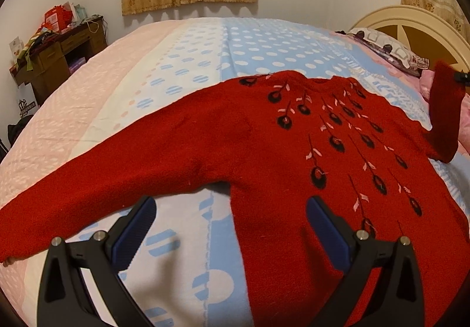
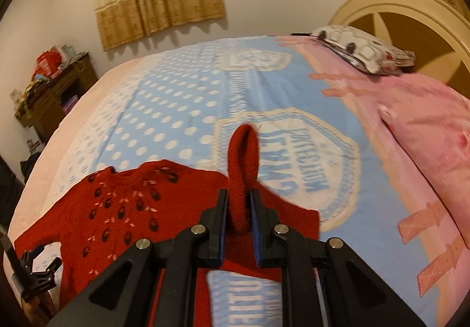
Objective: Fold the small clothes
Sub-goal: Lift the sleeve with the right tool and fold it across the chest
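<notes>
A red sweater (image 1: 264,144) with black and pink embroidered sprigs lies front-up on the bed (image 1: 188,62), spread across the blue-and-white dotted blanket (image 2: 176,109). One sleeve (image 1: 97,180) stretches flat away from the sweater's body toward the pink side of the bed. The other sleeve (image 2: 243,177) is lifted off the bed, standing up beside the sweater's shoulder. The right gripper (image 2: 238,209) has its jaws clenched on this raised sleeve, the cuff looping up above them. The left gripper (image 1: 232,227) hovers low beside the sweater's lower body, near the underarm of the flat sleeve, jaws spread wide and grasping nothing. Beyond the sweater, a patterned pillow (image 1: 384,48) rests against the cream headboard (image 1: 417,24). A cluttered wooden dresser (image 1: 55,59) stands well apart from the sweater, by the wall.
</notes>
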